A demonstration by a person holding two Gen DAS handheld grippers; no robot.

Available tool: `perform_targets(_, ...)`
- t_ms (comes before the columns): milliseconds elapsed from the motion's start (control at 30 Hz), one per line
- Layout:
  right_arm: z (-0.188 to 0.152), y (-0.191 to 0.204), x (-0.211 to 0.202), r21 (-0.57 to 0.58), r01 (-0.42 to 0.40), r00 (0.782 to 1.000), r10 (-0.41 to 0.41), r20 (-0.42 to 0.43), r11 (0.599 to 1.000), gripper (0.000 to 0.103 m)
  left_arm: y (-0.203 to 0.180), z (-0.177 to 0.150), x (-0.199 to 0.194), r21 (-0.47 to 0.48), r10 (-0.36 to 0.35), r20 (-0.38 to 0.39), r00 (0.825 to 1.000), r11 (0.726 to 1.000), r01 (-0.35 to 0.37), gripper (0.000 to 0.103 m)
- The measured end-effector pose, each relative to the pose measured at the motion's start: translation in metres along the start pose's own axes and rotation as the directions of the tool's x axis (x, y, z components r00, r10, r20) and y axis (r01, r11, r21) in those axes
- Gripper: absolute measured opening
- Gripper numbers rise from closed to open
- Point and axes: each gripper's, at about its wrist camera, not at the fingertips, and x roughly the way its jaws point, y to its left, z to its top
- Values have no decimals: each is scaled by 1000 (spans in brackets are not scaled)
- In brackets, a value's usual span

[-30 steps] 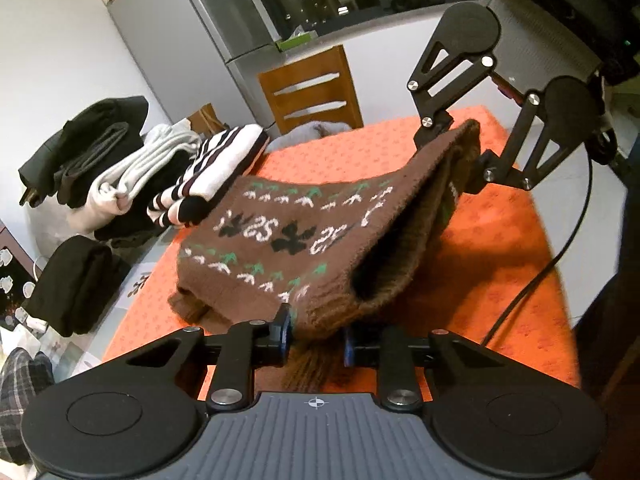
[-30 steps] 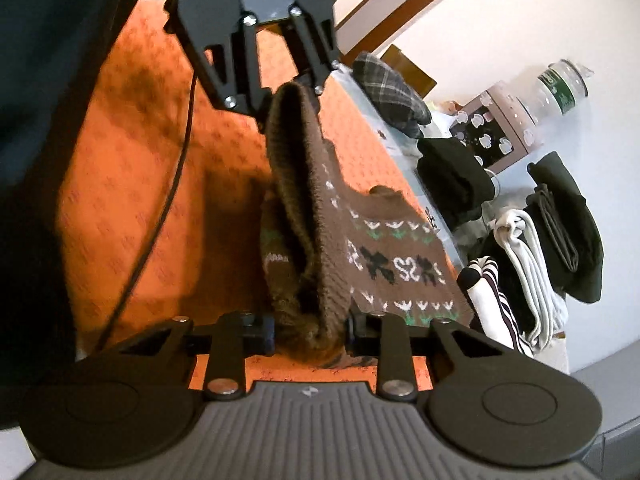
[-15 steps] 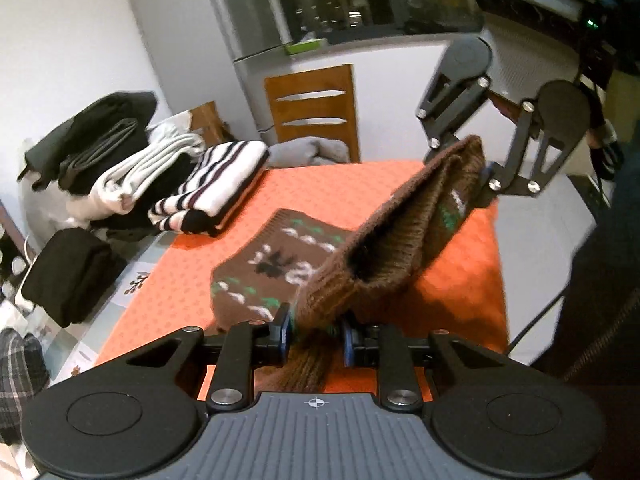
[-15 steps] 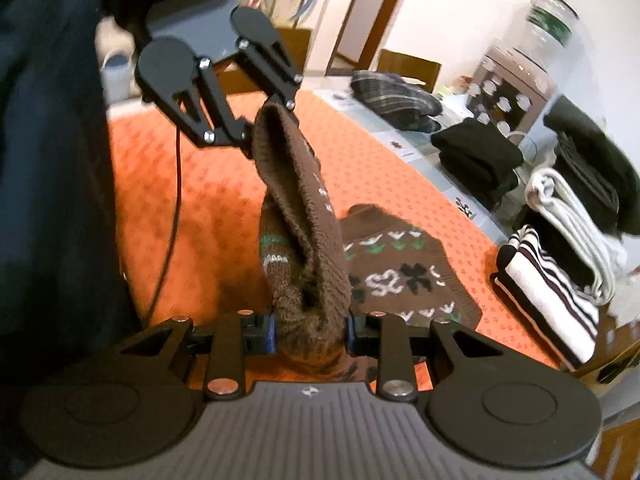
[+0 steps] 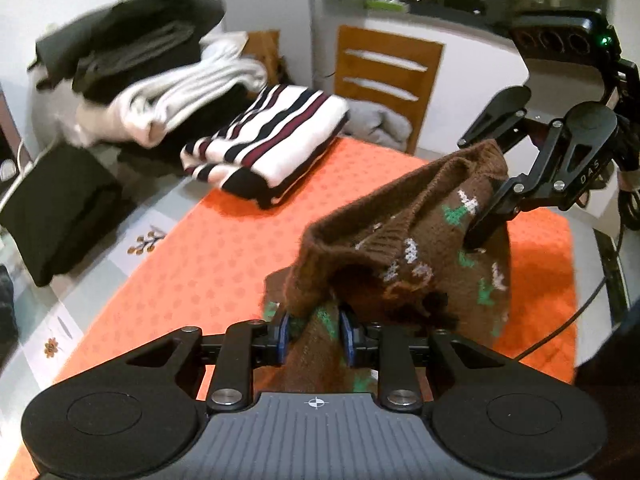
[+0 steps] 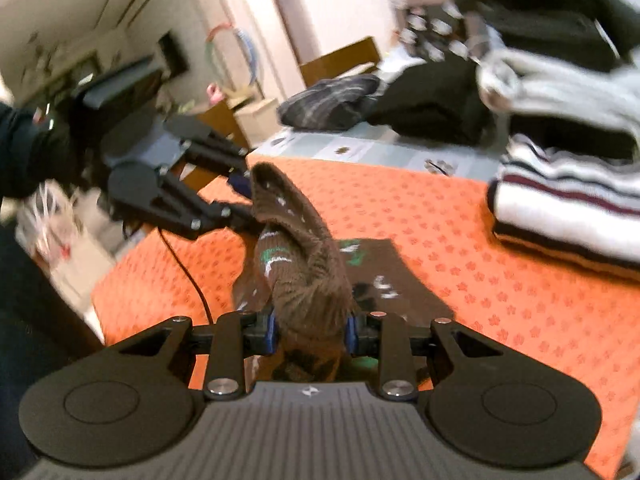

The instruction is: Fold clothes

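A brown knit sweater [image 5: 400, 248] with white and green motifs hangs in a sagging band between my two grippers above the orange tablecloth [image 5: 240, 248]. My left gripper [image 5: 314, 332] is shut on one bunched edge of it. My right gripper [image 5: 490, 220] pinches the other end at the upper right. In the right wrist view my right gripper [image 6: 310, 328] is shut on the sweater [image 6: 304, 264], and the left gripper [image 6: 240, 200] holds its far end. A lower part of the sweater lies flat on the tablecloth [image 6: 480, 280] beneath the lifted fold.
A folded striped garment [image 5: 272, 148] sits at the cloth's far corner, with a white and black pile [image 5: 160, 92] behind it. A folded black item [image 5: 52, 208] lies left. A wooden chair [image 5: 384, 80] holds a grey garment [image 5: 376, 124]. A black cable [image 5: 560, 328] trails at the right.
Both grippers swung sideways and rolled, carrying the held sweater edge with them. More of the sweater is off the cloth, and the clothes pile now looms closer in both views.
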Motion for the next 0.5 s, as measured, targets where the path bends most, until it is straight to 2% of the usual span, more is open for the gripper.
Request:
perform_targets(100, -4, -30, 15, 67, 8, 1000, -8, -4, 998, 36, 9, 4, 22, -52, 17, -23, 1000, 998, -19, 32)
perform_targets(200, -8, -50, 29, 110, 66, 998, -65, -11, 992, 43, 20, 3, 41, -116, 38, -39, 999, 992, -42, 39)
perform_targets(267, -12, -56, 36, 113, 124, 992, -124, -8, 986, 53, 27, -1, 50, -163, 44, -39, 998, 985, -50, 43)
perform_targets(367, -21, -61, 46, 154, 190, 981, -194, 8, 970, 56, 34, -6, 57, -225, 52, -31, 998, 973, -57, 49)
perform_targets(500, -30, -65, 50, 229, 218, 971, -234, 46, 949, 61, 43, -14, 59, -314, 67, -2, 998, 947, -64, 60)
